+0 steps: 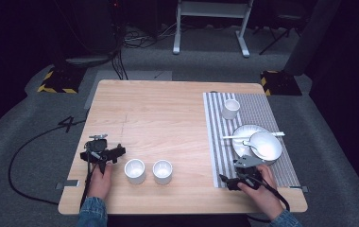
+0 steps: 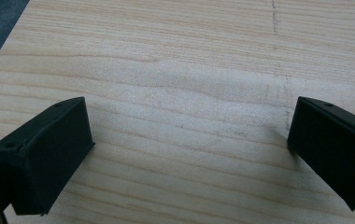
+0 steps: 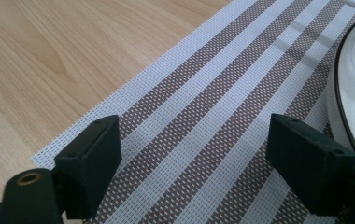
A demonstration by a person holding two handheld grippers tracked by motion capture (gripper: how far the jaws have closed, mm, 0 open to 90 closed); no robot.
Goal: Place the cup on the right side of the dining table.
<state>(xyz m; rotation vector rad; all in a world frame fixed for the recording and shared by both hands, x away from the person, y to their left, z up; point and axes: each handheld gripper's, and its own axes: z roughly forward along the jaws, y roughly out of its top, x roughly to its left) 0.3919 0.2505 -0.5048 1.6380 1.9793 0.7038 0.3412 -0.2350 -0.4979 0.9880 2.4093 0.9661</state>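
The left claw (image 1: 103,153) rests on the bare wooden surface (image 1: 168,118) near its left front corner, its jaws wide apart with nothing between them. Just to its right stand two small white cups, the left cup (image 1: 134,170) and the right cup (image 1: 162,171), close together but not touching. Both are upright, plain and round, and they look empty inside. Farther right lies a striped grey and white placemat (image 1: 215,142). The right claw (image 1: 238,179) is over its front edge, also spread open and holding nothing. Beside it a white plate (image 1: 240,137) carries a white bowl (image 1: 265,145) and a spoon (image 1: 251,136). A third white cup (image 1: 230,109) stands on the mat farther back.
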